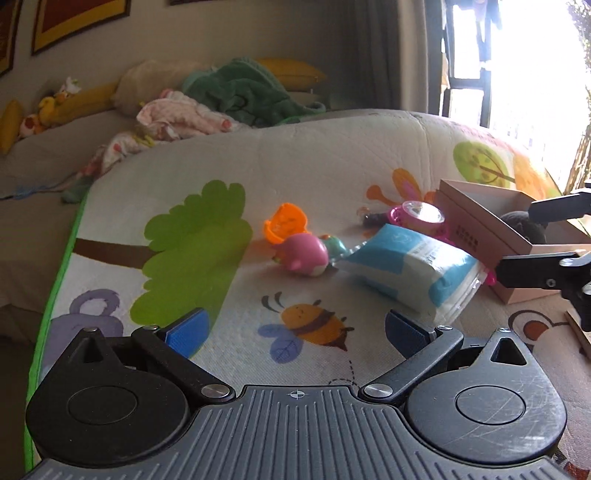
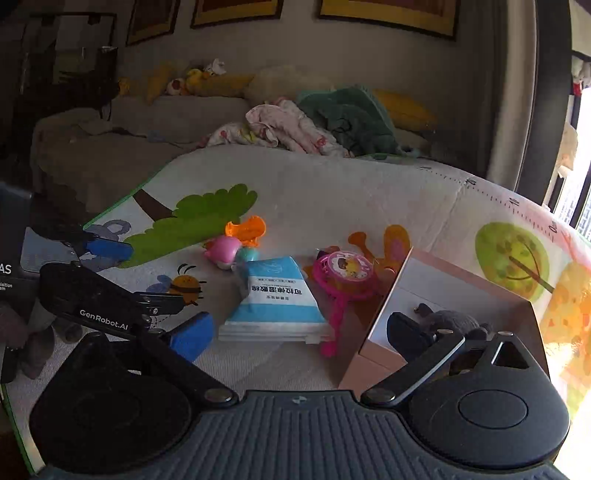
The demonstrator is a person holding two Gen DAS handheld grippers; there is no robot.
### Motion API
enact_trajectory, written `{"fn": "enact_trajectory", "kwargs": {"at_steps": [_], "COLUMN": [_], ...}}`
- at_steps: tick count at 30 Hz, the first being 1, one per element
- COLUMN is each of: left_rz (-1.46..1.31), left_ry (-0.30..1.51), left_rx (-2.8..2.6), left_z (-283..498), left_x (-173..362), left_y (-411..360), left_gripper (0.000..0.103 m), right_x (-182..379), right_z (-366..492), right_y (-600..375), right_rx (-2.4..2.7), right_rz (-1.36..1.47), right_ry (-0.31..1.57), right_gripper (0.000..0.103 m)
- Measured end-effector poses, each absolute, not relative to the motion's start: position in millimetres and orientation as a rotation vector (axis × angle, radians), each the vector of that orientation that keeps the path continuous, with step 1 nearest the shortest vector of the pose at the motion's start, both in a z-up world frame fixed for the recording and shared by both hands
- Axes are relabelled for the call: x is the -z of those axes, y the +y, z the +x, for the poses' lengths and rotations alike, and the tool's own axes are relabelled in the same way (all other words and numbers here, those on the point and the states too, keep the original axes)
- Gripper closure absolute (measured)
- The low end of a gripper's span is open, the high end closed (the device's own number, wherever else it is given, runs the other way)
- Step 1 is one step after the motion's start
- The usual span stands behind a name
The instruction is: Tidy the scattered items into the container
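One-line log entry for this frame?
left: open, empty, over mat | right: open, empty, by box | in box: dark toy | on mat: wipes pack, pink toy, orange cup, rattle

A home living room. A cartoon play mat [image 1: 229, 155] lies in front of a sofa [image 2: 155, 122] piled with clothes [image 2: 284, 129] and plush toys [image 2: 192, 79]. Framed pictures [image 2: 388, 11] hang above.

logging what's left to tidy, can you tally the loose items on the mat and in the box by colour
Orange: 1, the open toy shell
Pink: 2, the round toy and the handled drum toy
Teal: 1, the small ball
Blue and white: 1, the soft packet
Dark grey: 1, the plush already in the box
Total: 6
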State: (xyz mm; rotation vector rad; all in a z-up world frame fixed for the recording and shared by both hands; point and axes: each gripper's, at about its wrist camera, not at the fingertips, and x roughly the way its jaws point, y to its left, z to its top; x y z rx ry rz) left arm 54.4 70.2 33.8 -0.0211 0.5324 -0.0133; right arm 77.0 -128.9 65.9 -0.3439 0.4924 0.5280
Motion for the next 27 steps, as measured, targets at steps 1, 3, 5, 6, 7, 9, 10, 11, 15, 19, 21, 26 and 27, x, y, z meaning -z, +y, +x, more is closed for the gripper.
{"fn": "enact_trajectory", "kwargs": {"at_steps": [1,3,5,6,7,9,10,11,15,19,21,26,27], "left_rz": [-0.041,-0.086,-0.117,-0.127,-0.134,-0.151,-0.160,-0.166,-0.179,-0.191,-0.187,-0.149,-0.144], "left_ry": [0.527,0.519,0.509,0.504,0.500,0.497,0.497,0.496,0.494,0.494,0.498,0.526,0.541], "left_rx": [0.013,0.029,0.047,0.055,0.061,0.073,0.079,0.085,0.112,0.175,0.218,0.342,0.372], "left_z": [52.1,47.3,43.2,41.1,39.8,38.3,37.2,36.5,35.3,33.0,32.7,34.2,34.4], "left_x": [-35.1,-37.0,-36.7,-35.7,-34.9,-33.1,-32.1,-31.3,-32.7,-36.8,-39.1,-43.7,-43.4], "left_y": [76.2,87.2,94.9,97.7,99.5,102.6,104.0,104.6,104.3,95.8,86.8,53.3,45.5], "left_gripper": [0.000,0.000,0.000,0.000,0.000,0.000,0.000,0.000,0.000,0.000,0.000,0.000,0.000], "right_x": [-64.6,-59.9,-49.3,-43.5,-37.7,-28.4,-23.8,-21.3,-25.2,-31.1,-31.6,-34.3,-34.9], "right_z": [91.0,115.6,138.5,148.0,156.3,165.7,167.3,166.3,133.1,68.7,41.5,0.6,-2.7], "right_y": [-111.7,-86.6,-66.1,-59.2,-53.7,-48.0,-47.1,-46.7,-54.6,-76.5,-92.7,-133.5,-141.2], "right_rx": [-0.541,-0.545,-0.520,-0.509,-0.501,-0.494,-0.502,-0.516,-0.590,-0.729,-0.768,-0.781,-0.757], "right_rz": [-0.367,-0.402,-0.454,-0.476,-0.492,-0.505,-0.509,-0.514,-0.536,-0.638,-0.689,-0.717,-0.704], "right_ry": [0.514,0.536,0.550,0.558,0.571,0.606,0.631,0.657,0.673,0.627,0.616,0.605,0.604], "right_gripper": [0.016,0.016,0.016,0.016,0.016,0.017,0.027,0.036,0.047,0.047,0.047,0.041,0.033]}}
